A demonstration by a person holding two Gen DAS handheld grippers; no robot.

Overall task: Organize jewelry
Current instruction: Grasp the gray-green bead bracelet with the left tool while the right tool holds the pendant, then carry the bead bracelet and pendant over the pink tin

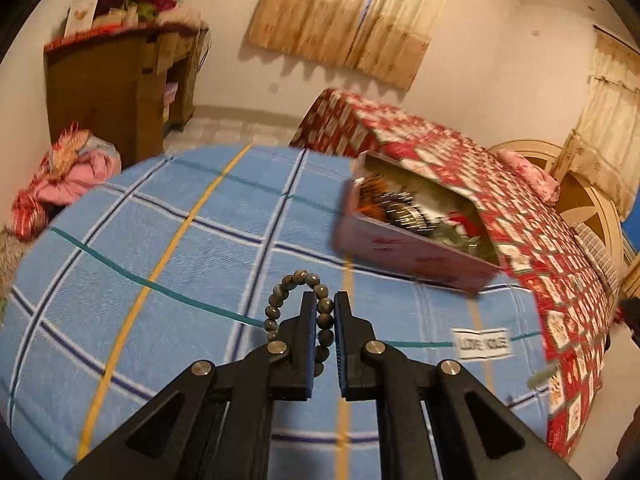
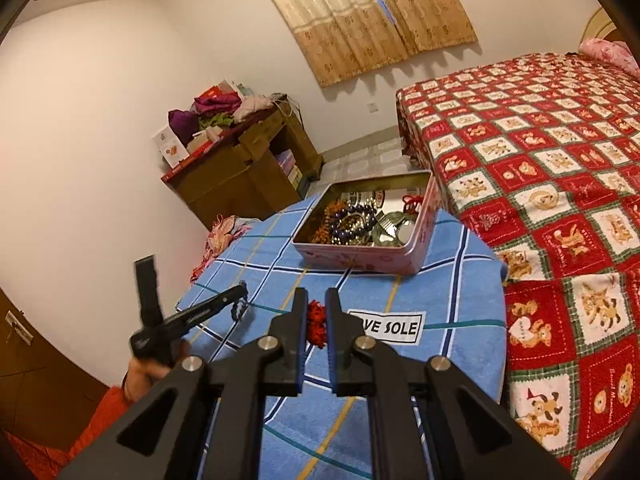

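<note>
A grey bead bracelet (image 1: 298, 312) is clamped in the left claw (image 1: 323, 312) and a red ornament (image 2: 316, 322) in the right claw (image 2: 316, 308) above the worktop (image 2: 448, 296), so carriage to the pink tin (image 2: 360, 258) is judged next.

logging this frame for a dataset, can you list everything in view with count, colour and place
bracelet: one, grey-green beads, in the left claw
red piece: one, red, in the right claw; type unclear
tin: one, pink, open, on the far side of the cloth, holding mixed jewelry
cloth: one, blue plaid, over the table
label: one, white, on the cloth
bed: one, red patterned cover, right of the table
pillow: one, pink, at the bed's far end
cabinet: one, brown, by the wall, clothes piled on top
curtain: one, beige, on the wall
left claw: one, black, shut on bracelet
right claw: one, black, shut on red piece
</note>
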